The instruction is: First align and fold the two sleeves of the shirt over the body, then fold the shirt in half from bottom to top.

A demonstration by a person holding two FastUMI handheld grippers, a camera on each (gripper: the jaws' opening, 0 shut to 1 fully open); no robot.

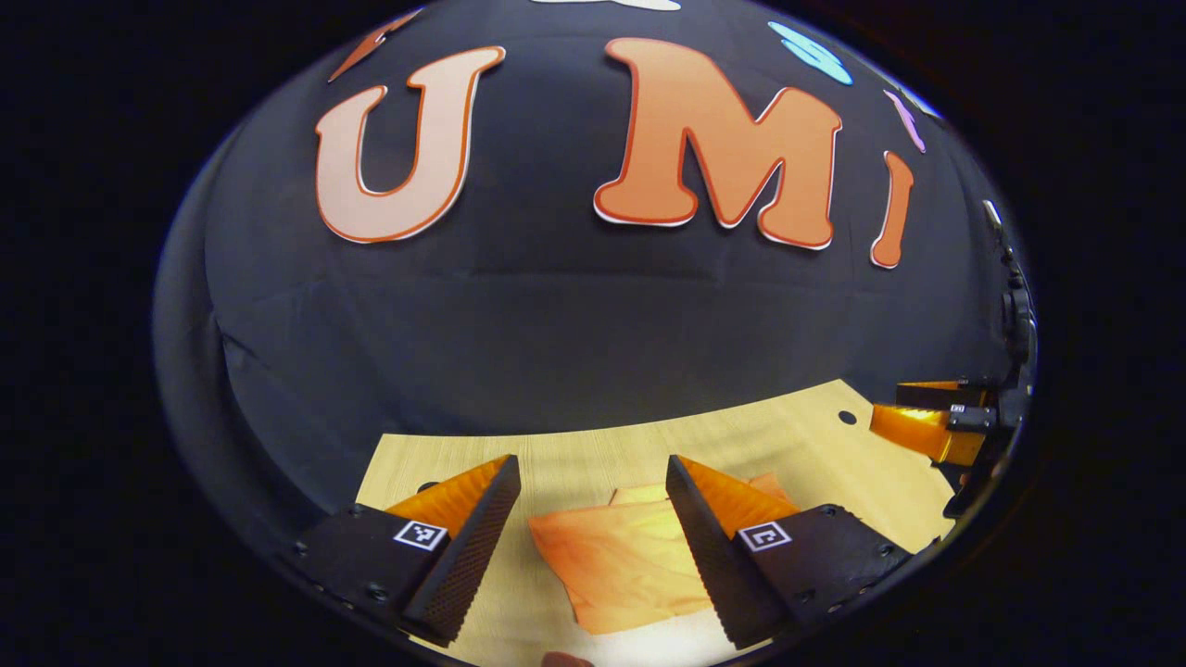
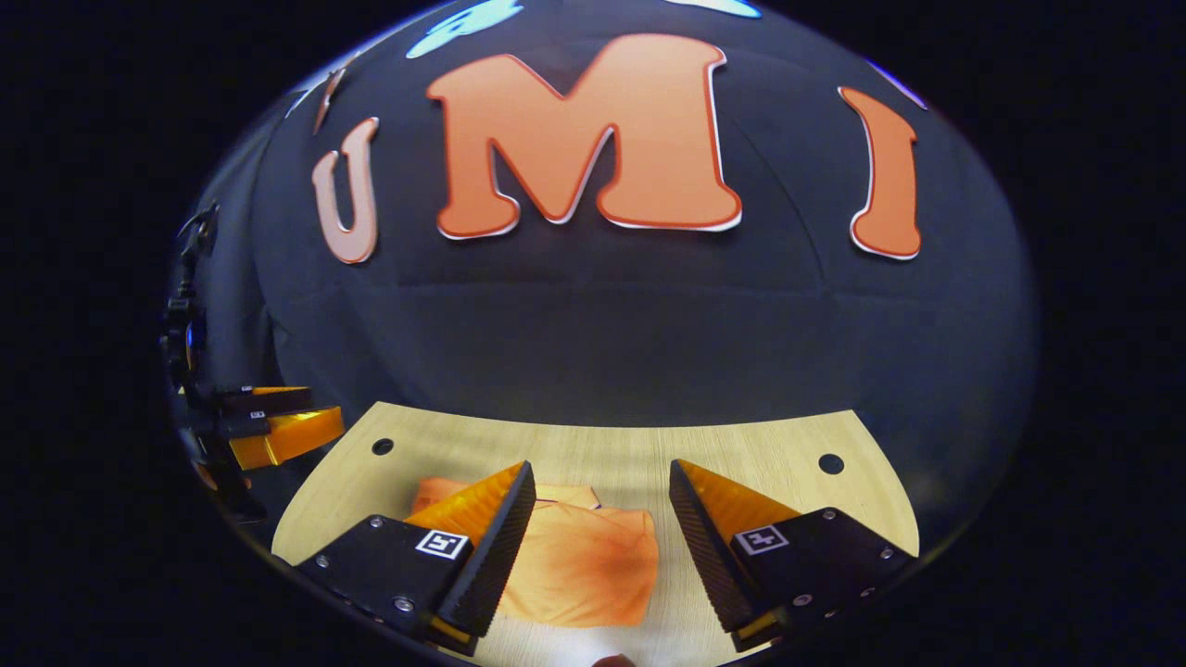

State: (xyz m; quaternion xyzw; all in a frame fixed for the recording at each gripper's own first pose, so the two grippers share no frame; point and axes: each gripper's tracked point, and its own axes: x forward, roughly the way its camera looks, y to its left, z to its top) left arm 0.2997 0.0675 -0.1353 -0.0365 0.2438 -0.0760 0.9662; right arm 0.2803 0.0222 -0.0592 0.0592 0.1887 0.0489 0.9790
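An orange shirt [image 1: 616, 560] lies folded into a small packet on the wooden table [image 1: 741, 435]. My left gripper [image 1: 593, 468] hovers above it, open, nothing between its fingers; the shirt shows in the gap and under the right finger [image 1: 709, 519]. In the right gripper view the same shirt [image 2: 579, 556] lies below and left of centre, partly behind the left finger [image 2: 496, 528]. My right gripper [image 2: 602, 472] is open and holds nothing. Each view catches the other gripper at its edge: the right one [image 1: 945, 421] at far right, the left one [image 2: 273, 431] at far left.
The light wooden table [image 2: 741, 445] ends close behind the shirt, against the booth's black cloth wall [image 1: 574, 315]. Small dark holes [image 2: 831, 463] [image 2: 382, 446] mark the table's far corners. Bare wood lies to the right of the shirt.
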